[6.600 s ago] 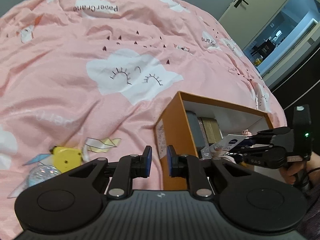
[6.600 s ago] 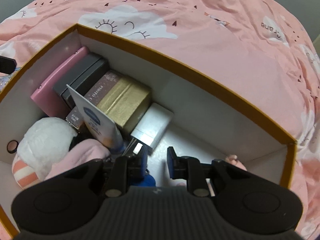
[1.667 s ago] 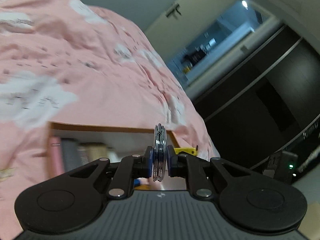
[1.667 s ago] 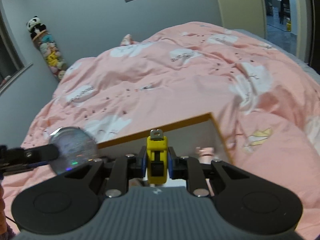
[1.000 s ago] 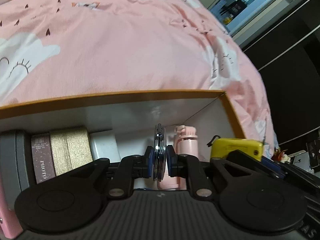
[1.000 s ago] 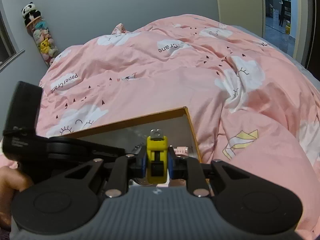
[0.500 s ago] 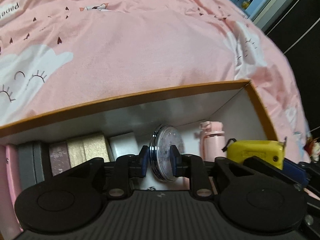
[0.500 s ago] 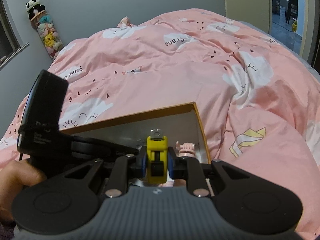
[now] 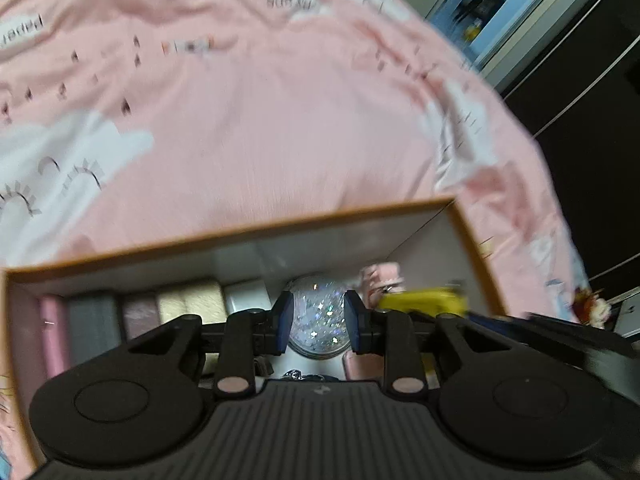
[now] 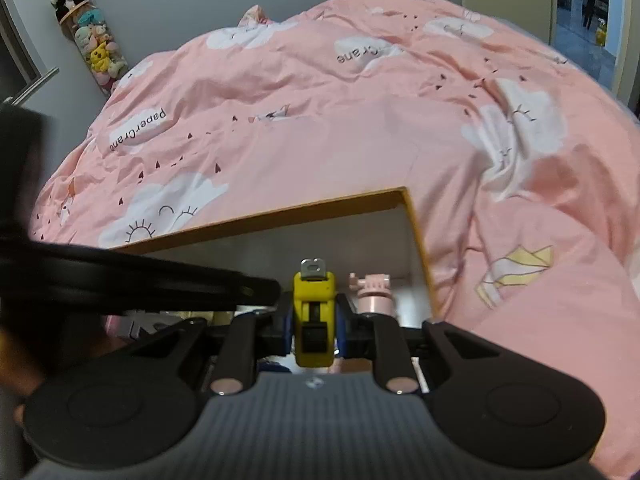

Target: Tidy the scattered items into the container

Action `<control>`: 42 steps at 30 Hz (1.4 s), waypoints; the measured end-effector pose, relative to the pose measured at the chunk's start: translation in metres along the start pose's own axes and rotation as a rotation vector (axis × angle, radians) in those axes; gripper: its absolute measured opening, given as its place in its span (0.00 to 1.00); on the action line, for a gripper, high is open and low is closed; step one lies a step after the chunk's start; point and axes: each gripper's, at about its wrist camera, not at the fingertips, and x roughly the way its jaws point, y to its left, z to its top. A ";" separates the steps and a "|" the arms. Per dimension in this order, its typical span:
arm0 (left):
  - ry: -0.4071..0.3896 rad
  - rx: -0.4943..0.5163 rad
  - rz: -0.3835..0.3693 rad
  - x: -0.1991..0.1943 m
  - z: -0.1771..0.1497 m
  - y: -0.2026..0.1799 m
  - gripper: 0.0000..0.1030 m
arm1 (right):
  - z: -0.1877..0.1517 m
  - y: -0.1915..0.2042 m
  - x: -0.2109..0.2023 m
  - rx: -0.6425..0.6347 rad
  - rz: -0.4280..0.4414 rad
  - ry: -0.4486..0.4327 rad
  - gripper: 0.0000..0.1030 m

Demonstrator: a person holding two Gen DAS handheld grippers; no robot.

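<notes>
Pink cotton bedding (image 10: 320,148) with white clouds, sleepy eyes and small dark hearts covers the whole bed, and the words "PaperCrane" are printed on some clouds. On it stands an open box (image 9: 240,236) with an orange rim and white inner walls. A grey wall rises behind the bed, and a tall clear tube of plush toys (image 10: 90,40) with a panda on top stands against it. To the right a doorway (image 10: 580,8) opens to a lit room.

The left gripper (image 9: 316,320) hangs over the box and its jaws are opening; the round glittery disc (image 9: 316,318) sits in the box between them, and the pads do not press on it. Small boxes in pink, grey and gold (image 9: 188,304) stand in a row along the left part. The right gripper (image 10: 314,328) is closed firmly on a yellow tape measure (image 10: 314,312), held above the right end of the box, just beside a pink bottle (image 10: 374,292).
</notes>
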 end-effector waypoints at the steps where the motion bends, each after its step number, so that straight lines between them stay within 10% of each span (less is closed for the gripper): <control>1: -0.024 0.006 -0.006 -0.011 0.000 0.001 0.29 | 0.002 0.003 0.005 -0.003 -0.005 0.009 0.20; 20: -0.222 0.147 0.253 -0.148 -0.053 0.075 0.37 | 0.008 0.010 0.081 0.131 -0.013 0.175 0.22; 42: -0.206 -0.065 0.213 -0.153 -0.123 0.128 0.42 | 0.007 0.015 0.074 0.007 -0.178 0.172 0.39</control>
